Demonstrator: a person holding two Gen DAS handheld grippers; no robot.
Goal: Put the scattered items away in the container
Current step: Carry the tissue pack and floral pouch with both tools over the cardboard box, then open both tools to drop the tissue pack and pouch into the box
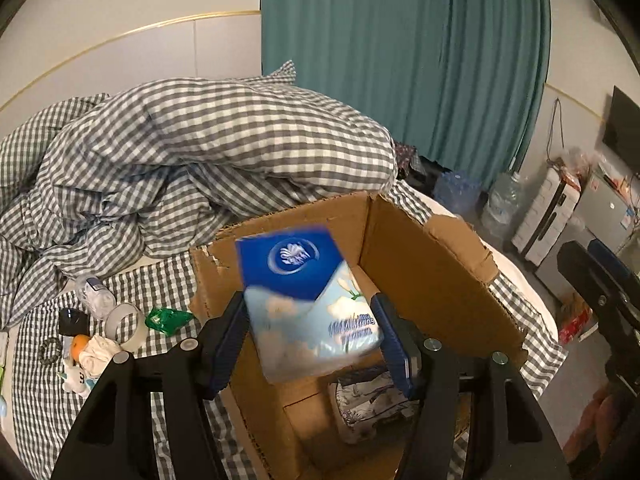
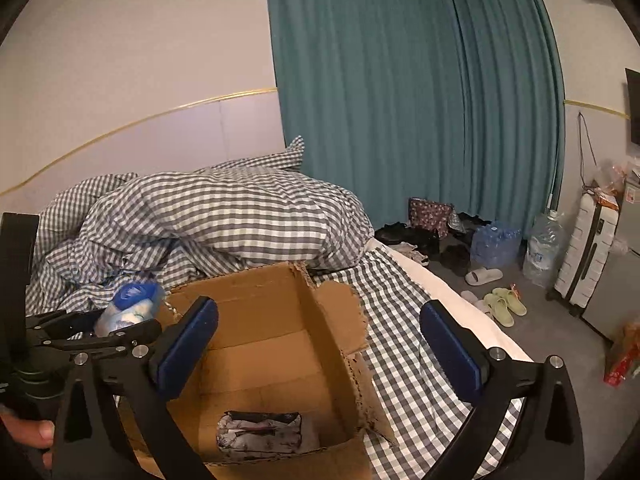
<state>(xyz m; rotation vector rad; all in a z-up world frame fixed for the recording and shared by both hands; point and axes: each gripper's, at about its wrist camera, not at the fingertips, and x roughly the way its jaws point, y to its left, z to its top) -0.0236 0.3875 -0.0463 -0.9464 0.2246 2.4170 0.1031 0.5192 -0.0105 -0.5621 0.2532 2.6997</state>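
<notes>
Tissue pack (image 1: 308, 304) sits clenched in the left gripper (image 1: 312, 340) above the open cardboard box (image 1: 440, 256) on the bed (image 2: 404, 320). Right gripper (image 2: 316, 344) is released, empty, over the box; a patterned pouch (image 2: 264, 432) lies inside.

The left gripper (image 1: 312, 336) pointed down at a slant, its blue pads (image 1: 226, 344) pressed on either side of a soft pack of tissues (image 1: 308, 300) — the pack stood tilted between them, gripped near its lower half. In the right wrist view the same gripper came in from the left edge, a bare hand (image 2: 24, 436) wrapped round its handle. The right gripper (image 2: 320, 344) held nothing — its jaws stood spread wide with only air between the pads (image 2: 448, 344), angled gently downward.
</notes>
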